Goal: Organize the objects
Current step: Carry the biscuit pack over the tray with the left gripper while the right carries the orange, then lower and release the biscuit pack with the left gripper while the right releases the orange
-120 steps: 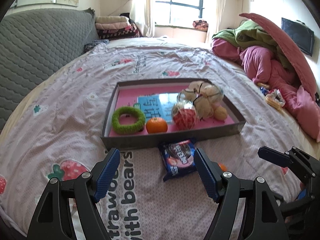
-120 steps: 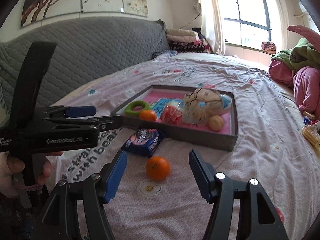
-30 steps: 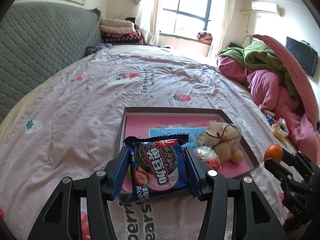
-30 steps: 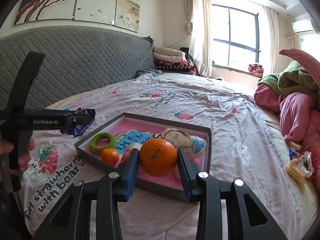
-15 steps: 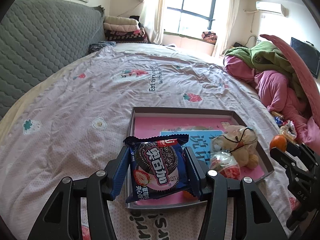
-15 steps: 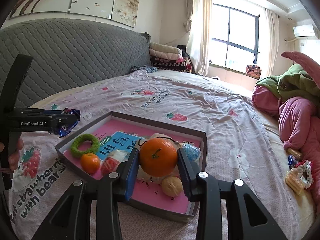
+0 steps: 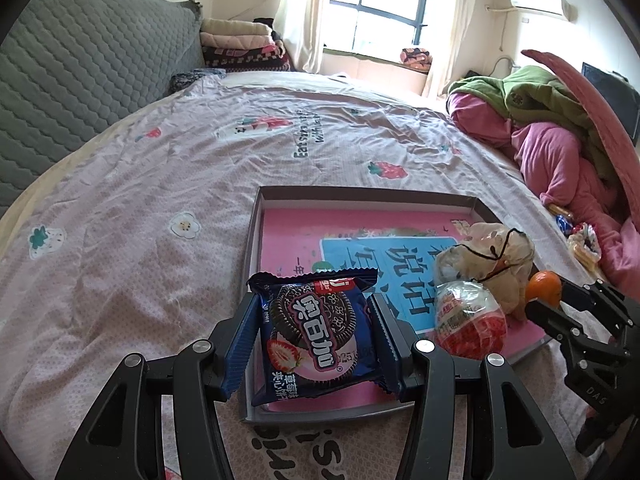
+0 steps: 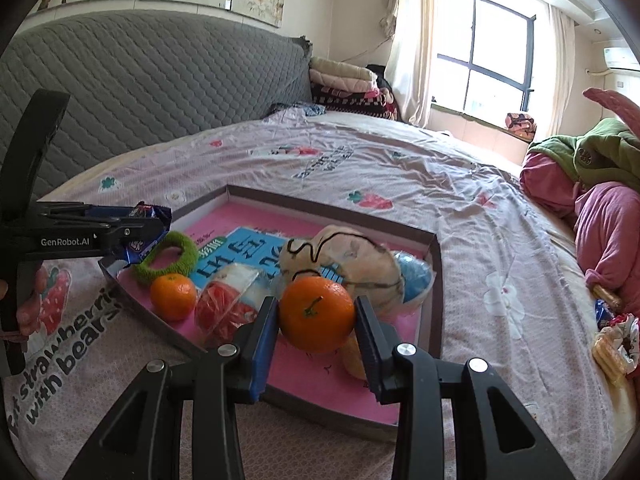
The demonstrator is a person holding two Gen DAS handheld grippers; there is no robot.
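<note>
My left gripper (image 7: 316,340) is shut on a blue cookie packet (image 7: 318,338) and holds it above the near left corner of the grey tray (image 7: 360,194) with a pink floor. My right gripper (image 8: 316,328) is shut on an orange (image 8: 316,314) above the tray's (image 8: 434,264) near right part. In the tray lie a green ring (image 8: 168,258), a second orange (image 8: 173,290), a red-and-white wrapped ball (image 8: 226,306), a beige plush toy (image 8: 348,260) and a blue ball (image 8: 416,276). The right gripper and its orange (image 7: 543,288) also show in the left wrist view.
The tray sits on a bed with a pink strawberry-print sheet (image 7: 160,208). A grey quilted headboard (image 8: 140,92) is at the left. Pink and green bedding (image 7: 560,140) is piled at the right. Snack wrappers (image 8: 612,340) lie by the right edge.
Both grippers have moved forward and lower over the tray, each still holding its object. The tray looks nearer and larger in both views.
</note>
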